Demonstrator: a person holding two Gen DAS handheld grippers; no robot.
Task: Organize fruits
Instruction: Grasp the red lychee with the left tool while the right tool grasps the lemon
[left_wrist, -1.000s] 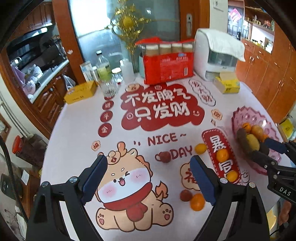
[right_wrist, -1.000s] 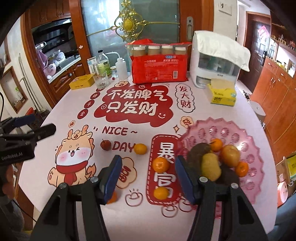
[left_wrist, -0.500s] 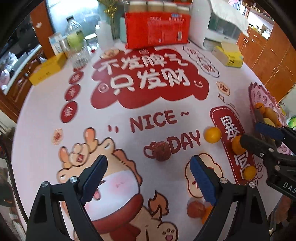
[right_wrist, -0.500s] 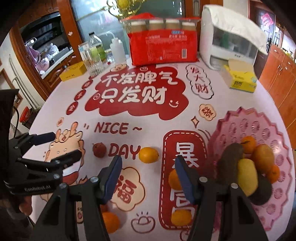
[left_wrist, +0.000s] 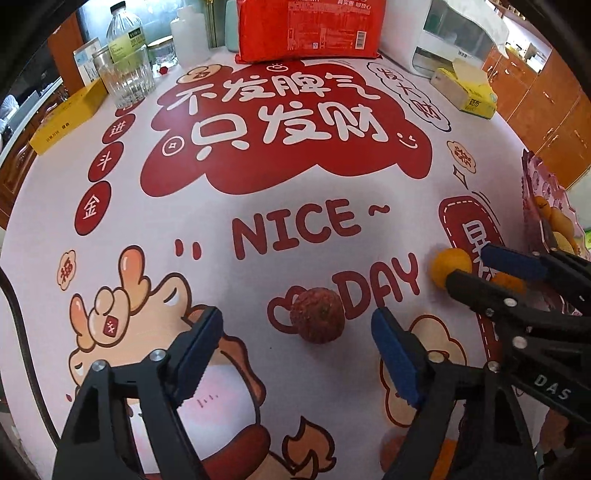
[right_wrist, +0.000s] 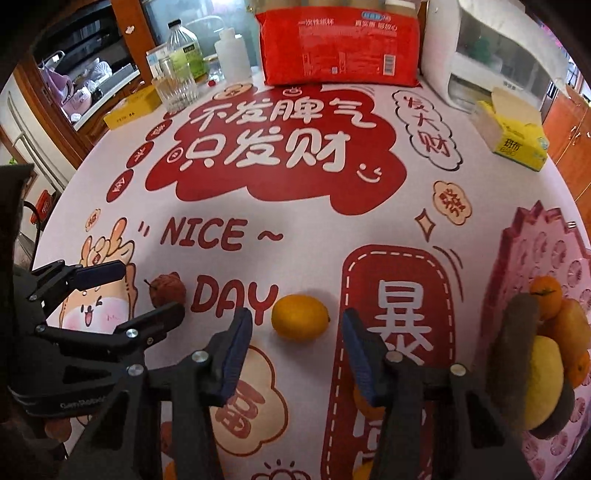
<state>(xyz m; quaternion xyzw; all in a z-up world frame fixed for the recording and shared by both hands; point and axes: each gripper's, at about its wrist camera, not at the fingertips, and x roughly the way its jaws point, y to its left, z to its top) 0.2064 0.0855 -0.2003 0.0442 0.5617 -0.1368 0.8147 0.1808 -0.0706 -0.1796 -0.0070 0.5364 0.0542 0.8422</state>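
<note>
A bumpy dark-red fruit (left_wrist: 317, 315) lies on the printed tablecloth, just ahead of and between the blue pads of my left gripper (left_wrist: 295, 350). Those jaws are closing and the pads stand clear of the fruit. A small orange (right_wrist: 300, 316) lies between the tips of my right gripper (right_wrist: 297, 347). Its jaws are closing too, with a gap on both sides. Each gripper shows in the other's view: the right gripper (left_wrist: 491, 273) beside the orange (left_wrist: 448, 266), the left gripper (right_wrist: 140, 293) at the red fruit (right_wrist: 168, 290).
A pink plate (right_wrist: 546, 243) at the right holds several fruits, among them a yellow one (right_wrist: 546, 380). More oranges (right_wrist: 364, 402) lie near the front edge. A red package (right_wrist: 340, 48), a glass (right_wrist: 175, 90), bottles, a white appliance and a yellow tissue box (right_wrist: 517, 136) stand at the back.
Both grippers have sunk toward the table and tipped further down. Their jaws have narrowed, the left now around the red fruit and the right around the orange.
</note>
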